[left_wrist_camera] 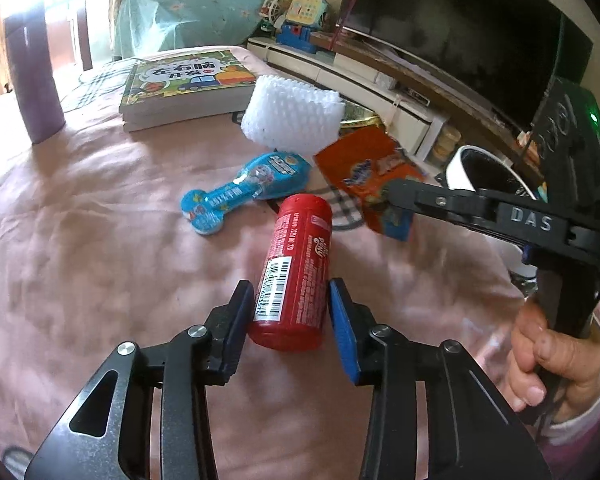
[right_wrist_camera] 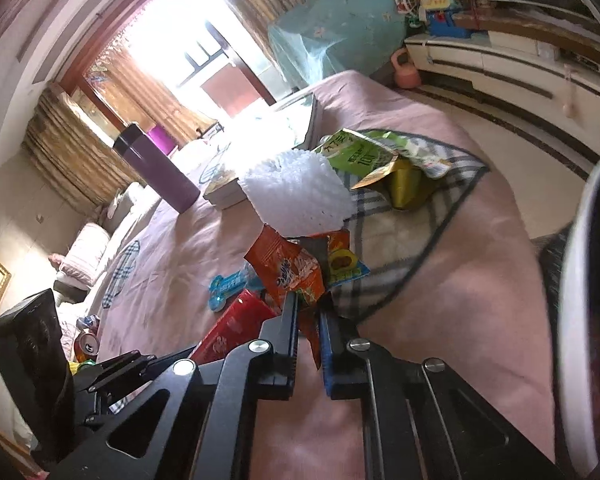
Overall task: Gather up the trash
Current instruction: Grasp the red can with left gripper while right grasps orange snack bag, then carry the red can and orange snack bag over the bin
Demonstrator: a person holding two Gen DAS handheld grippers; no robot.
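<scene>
A red bottle (left_wrist_camera: 296, 264) with a barcode label lies on the pink bedspread (left_wrist_camera: 100, 260). My left gripper (left_wrist_camera: 290, 312) is shut on the bottle's near end, one blue pad against each side. My right gripper (right_wrist_camera: 309, 320) is shut on the lower edge of an orange snack wrapper (right_wrist_camera: 288, 268), which is pinched between its pads. In the left wrist view the right gripper (left_wrist_camera: 398, 194) reaches in from the right onto the same orange wrapper (left_wrist_camera: 364, 168). A blue toothbrush pack (left_wrist_camera: 240, 188) and a white foam net (left_wrist_camera: 292, 116) lie just beyond.
A green wrapper (right_wrist_camera: 364, 156) and a gold wrapper (right_wrist_camera: 408, 184) lie on a checked patch of the bedspread. A book stack (left_wrist_camera: 180, 84) and a purple flask (left_wrist_camera: 32, 80) stand further back. A white bin (left_wrist_camera: 480, 168) sits off the bed's right edge. Drink cans (right_wrist_camera: 86, 344) lie at far left.
</scene>
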